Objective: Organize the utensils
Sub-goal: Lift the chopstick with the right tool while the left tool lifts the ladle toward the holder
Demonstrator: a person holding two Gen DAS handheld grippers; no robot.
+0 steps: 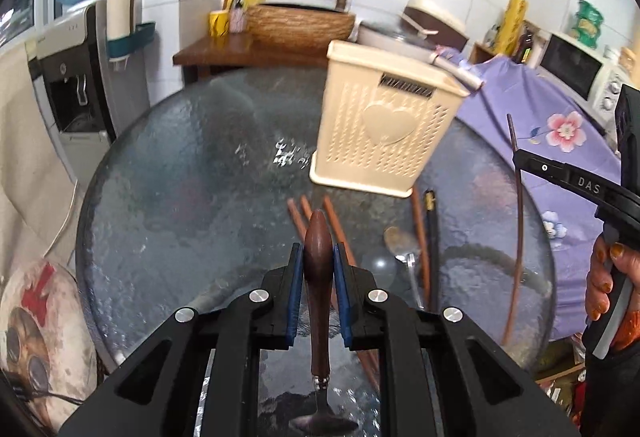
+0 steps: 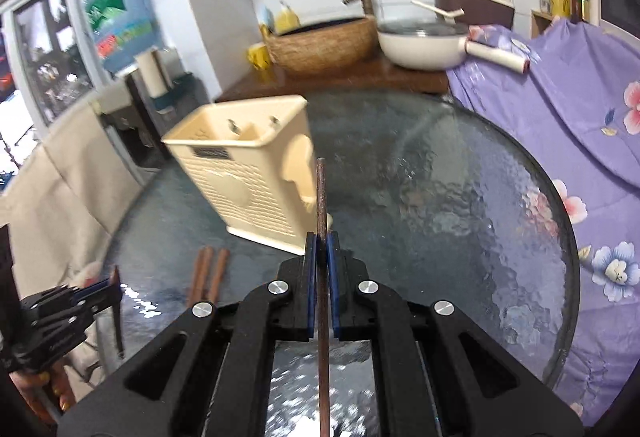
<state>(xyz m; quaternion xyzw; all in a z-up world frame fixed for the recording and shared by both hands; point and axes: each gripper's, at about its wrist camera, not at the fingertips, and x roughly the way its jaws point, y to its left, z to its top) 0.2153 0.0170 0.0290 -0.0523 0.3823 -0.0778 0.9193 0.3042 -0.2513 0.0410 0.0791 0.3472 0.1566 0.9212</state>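
My left gripper (image 1: 318, 257) is shut on the dark wooden handle of a spoon (image 1: 318, 277), held above the glass table; its metal bowl hangs below near the camera. My right gripper (image 2: 321, 249) is shut on a single brown chopstick (image 2: 321, 205), which points up toward the cream utensil holder (image 2: 248, 177). The holder (image 1: 384, 117) stands on the table ahead of both grippers. The right gripper and its chopstick (image 1: 518, 229) show at the right of the left wrist view. Loose brown chopsticks (image 1: 340, 229), a metal spoon (image 1: 404, 249) and a black chopstick (image 1: 432, 237) lie on the table.
The round textured glass table (image 1: 180, 197) holds everything. A purple floral cloth (image 2: 580, 125) covers something to the right. A wooden counter with a basin (image 2: 324, 45) and a white pan (image 2: 420, 45) stands behind. A water dispenser (image 1: 72, 85) is at the left.
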